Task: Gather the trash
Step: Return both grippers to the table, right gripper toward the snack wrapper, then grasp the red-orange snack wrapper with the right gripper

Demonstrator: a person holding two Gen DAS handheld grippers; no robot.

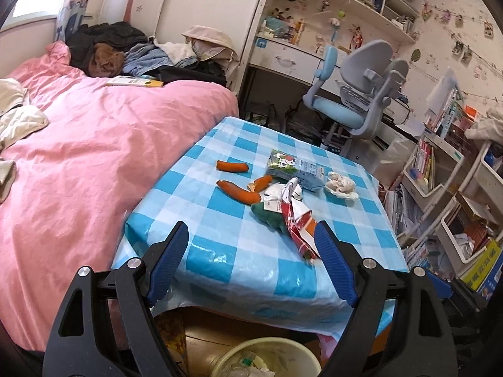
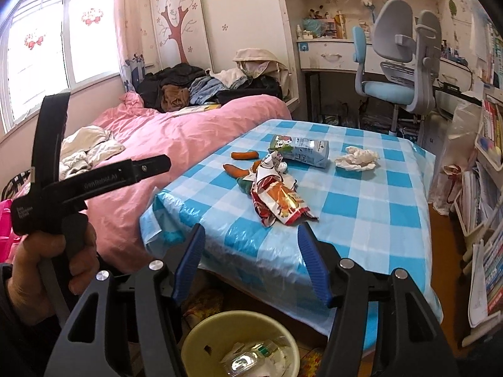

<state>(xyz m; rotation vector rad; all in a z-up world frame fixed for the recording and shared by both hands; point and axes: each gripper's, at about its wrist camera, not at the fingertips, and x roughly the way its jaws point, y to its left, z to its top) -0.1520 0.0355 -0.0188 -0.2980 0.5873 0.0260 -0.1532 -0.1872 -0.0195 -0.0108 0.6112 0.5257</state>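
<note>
— What is the rubbish lying on?

— A table (image 2: 371,220) under a blue-and-white checked cloth, just right of a bed (image 2: 176,144) with a pink cover.

— And on the cloth?

— A crumpled red snack wrapper (image 2: 279,201) nearest, touching a green scrap (image 2: 244,186). Behind lie three orange peel pieces (image 2: 243,155), a milk carton (image 2: 300,150) on its side, and far right a wad of white tissue (image 2: 356,158).

— Below?

— A pale bin (image 2: 201,339) on the floor, holding wrappers.

Crumpled red snack wrapper (image 2: 279,202) lies mid-frame on the checked surface (image 2: 371,220); flattened milk carton (image 2: 298,150) and wadded tissue (image 2: 356,158) behind it. Yellow bin (image 2: 242,342), bottom centre, holds some trash.
</note>
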